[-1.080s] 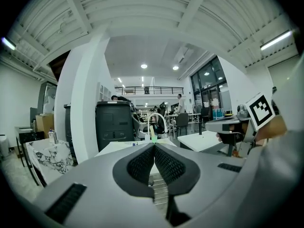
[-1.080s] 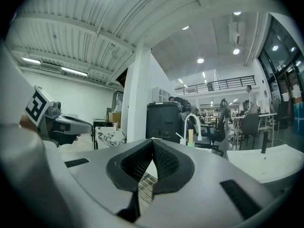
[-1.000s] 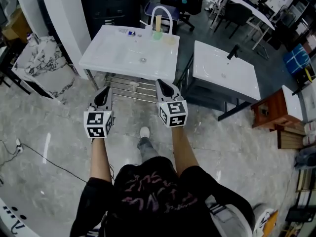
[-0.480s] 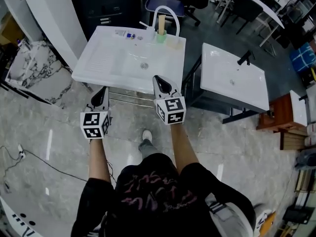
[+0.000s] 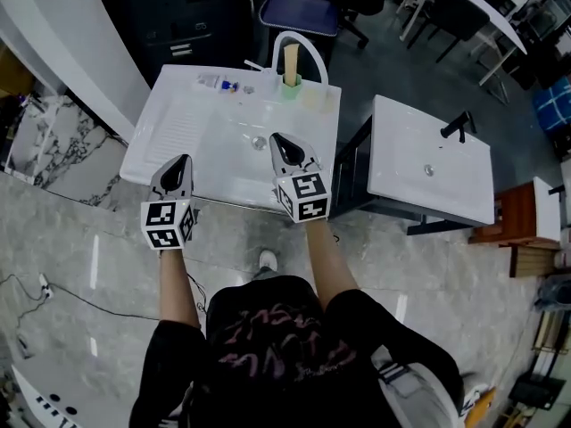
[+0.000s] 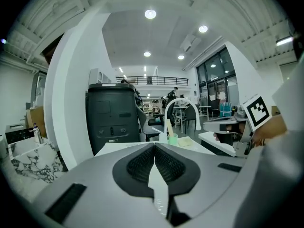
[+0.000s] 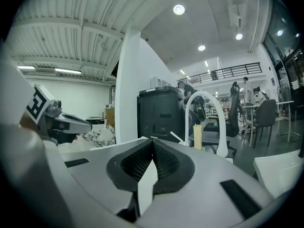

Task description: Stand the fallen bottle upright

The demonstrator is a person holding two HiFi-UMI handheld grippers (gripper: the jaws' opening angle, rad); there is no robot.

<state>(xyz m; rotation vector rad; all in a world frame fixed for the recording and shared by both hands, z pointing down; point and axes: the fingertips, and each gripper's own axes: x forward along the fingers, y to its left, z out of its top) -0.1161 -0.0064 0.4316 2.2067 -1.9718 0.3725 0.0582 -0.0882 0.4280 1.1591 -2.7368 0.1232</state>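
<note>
A small clear bottle (image 5: 212,82) with a blue cap lies on its side on the back left ledge of the white sink (image 5: 178,123). My left gripper (image 5: 177,160) hovers over the sink's front left edge, shut and empty, well short of the bottle. Over the basin near the drain, my right gripper (image 5: 278,139) is also shut with nothing in it. In the left gripper view the jaws (image 6: 154,145) meet tip to tip, and in the right gripper view they (image 7: 152,140) do the same. Neither gripper view shows the bottle.
A white arched faucet (image 5: 299,43), a green cup (image 5: 287,86) with a beige stick and a pale sponge (image 5: 314,101) stand at the sink's back. A second white basin (image 5: 428,159) is to the right, a marble slab (image 5: 45,141) and white pillar (image 5: 62,43) to the left.
The person has walked up to the sink. Both grippers moved forward from over the floor to over the sink's front part, still shut.
</note>
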